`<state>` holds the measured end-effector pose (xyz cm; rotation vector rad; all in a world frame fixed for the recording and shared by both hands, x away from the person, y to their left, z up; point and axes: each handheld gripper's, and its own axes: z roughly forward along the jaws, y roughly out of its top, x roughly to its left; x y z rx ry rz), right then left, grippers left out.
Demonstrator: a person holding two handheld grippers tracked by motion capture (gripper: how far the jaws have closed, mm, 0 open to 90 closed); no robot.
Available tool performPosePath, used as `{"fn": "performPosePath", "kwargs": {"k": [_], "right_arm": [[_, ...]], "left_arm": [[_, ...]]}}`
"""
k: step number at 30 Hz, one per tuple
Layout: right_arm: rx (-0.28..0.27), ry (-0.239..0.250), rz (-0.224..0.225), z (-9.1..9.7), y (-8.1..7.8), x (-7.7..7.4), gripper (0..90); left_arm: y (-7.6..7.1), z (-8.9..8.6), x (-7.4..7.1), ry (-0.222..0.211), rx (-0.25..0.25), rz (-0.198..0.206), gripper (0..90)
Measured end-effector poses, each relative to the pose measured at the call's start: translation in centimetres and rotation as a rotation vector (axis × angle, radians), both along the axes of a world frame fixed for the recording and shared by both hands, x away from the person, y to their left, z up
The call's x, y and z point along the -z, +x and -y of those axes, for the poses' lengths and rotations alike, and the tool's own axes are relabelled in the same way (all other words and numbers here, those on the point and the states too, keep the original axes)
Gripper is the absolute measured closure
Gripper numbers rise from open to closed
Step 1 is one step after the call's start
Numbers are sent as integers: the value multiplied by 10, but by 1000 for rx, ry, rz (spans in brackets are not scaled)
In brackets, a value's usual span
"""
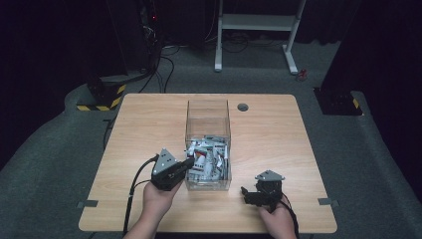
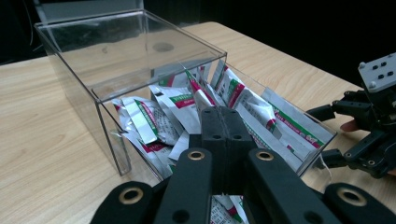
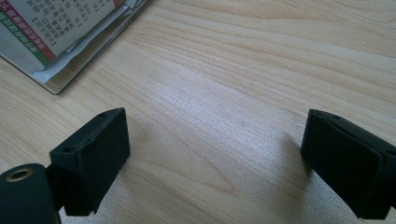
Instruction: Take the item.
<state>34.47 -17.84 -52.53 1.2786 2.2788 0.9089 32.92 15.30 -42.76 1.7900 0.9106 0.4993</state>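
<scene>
Black left gripper (image 2: 223,122), jaws pressed together on nothing visible, reaches over clear acrylic box (image 1: 208,112) of red-green sachets (image 2: 243,100); right gripper (image 1: 250,191) waits wide on the wooden table (image 1: 278,129), apparently to receive one.

Pretty dim room overall, dark walls or curtains all around the back. The floor (image 1: 45,159) is grey carpet, kind of rumpled at the sides. In the middle sits a light wood counter (image 1: 268,134) with rounded corners and a small round grey cable hole (image 1: 243,107) near its far edge. Behind it there's a white metal frame (image 1: 256,25) on feet, with black cables (image 1: 159,69) trailing over the floor. Yellow-black hazard-striped bases (image 1: 102,99) sit at far left, another dark one at far right (image 1: 338,102).
</scene>
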Motion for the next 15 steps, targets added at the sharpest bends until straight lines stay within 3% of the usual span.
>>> {"fn": "performPosePath", "kwargs": {"k": [15], "right_arm": [[0,0,0,0,0,0,78]], "left_arm": [[-5,-5,-12,-21,-2,40,900]]}}
